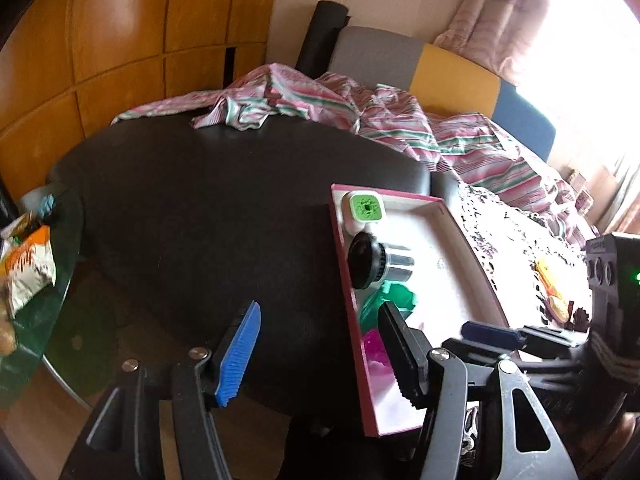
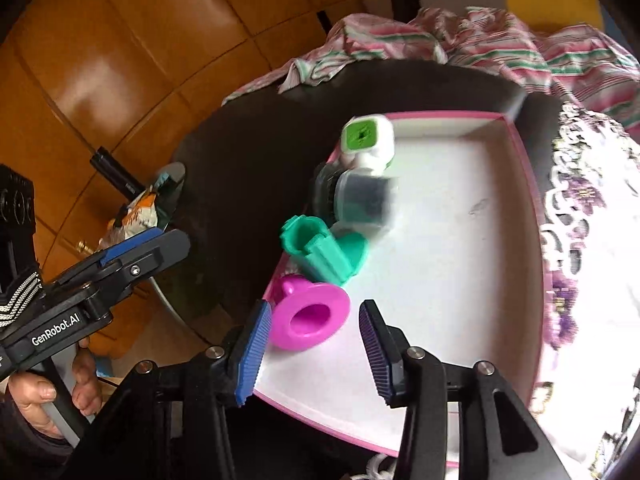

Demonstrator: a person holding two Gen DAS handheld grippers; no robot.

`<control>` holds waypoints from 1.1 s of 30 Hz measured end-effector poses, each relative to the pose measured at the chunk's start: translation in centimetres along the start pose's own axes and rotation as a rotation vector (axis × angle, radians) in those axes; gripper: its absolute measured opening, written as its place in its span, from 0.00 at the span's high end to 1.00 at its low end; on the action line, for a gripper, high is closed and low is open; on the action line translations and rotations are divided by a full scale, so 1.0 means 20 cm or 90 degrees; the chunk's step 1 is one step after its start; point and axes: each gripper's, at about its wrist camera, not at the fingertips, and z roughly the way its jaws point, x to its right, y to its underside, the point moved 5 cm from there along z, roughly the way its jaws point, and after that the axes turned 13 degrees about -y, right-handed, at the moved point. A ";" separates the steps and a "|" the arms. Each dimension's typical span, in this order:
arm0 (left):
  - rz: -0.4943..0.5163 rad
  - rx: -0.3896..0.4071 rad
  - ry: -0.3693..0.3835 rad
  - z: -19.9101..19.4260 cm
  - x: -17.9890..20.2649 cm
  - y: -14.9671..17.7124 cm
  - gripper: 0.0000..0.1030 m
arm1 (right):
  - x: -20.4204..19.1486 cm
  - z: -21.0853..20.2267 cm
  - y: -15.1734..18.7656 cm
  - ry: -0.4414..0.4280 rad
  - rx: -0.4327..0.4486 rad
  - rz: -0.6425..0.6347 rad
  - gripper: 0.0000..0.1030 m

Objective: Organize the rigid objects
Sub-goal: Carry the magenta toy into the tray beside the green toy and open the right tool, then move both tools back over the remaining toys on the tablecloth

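Note:
A pink-rimmed white box [image 1: 436, 216] [image 2: 460, 240] lies on a black seat. Along its left wall lie a white and green cube [image 1: 363, 209] [image 2: 366, 138], a black and silver lens [image 1: 378, 261] [image 2: 356, 196], a green plastic piece [image 1: 394, 298] [image 2: 320, 252] and a pink plastic cup [image 1: 374, 346] [image 2: 310, 318]. My left gripper [image 1: 320, 354] is open and empty, over the seat by the box's left wall. My right gripper [image 2: 314, 350] is open, just in front of the pink cup, over the box; it also shows in the left wrist view [image 1: 516, 334].
A striped cloth [image 1: 360, 116] covers the back of the seat. A lace cloth [image 1: 520, 240] [image 2: 592, 240] with a yellow item [image 1: 550, 284] lies right of the box. A glass table [image 1: 48, 312] with snack packets [image 1: 30, 268] stands left. Wooden cabinets [image 1: 120, 40] are behind.

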 end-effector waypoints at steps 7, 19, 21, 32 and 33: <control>0.041 0.013 0.030 -0.04 0.14 -0.02 0.40 | 0.18 -0.30 0.01 0.069 0.049 0.036 0.55; 0.128 0.014 0.111 -0.11 0.51 -0.03 0.39 | 0.77 -0.97 0.15 0.237 0.159 0.193 0.55; 0.145 0.011 0.127 -0.12 0.59 -0.02 0.37 | 0.88 -1.12 0.19 0.269 0.199 0.234 0.55; 0.290 -0.001 0.227 -0.16 1.13 0.04 0.22 | 1.41 -1.72 0.67 0.362 0.468 0.578 0.54; 0.311 -0.002 0.239 -0.16 1.20 0.05 0.22 | 1.41 -1.74 0.68 0.368 0.476 0.584 0.54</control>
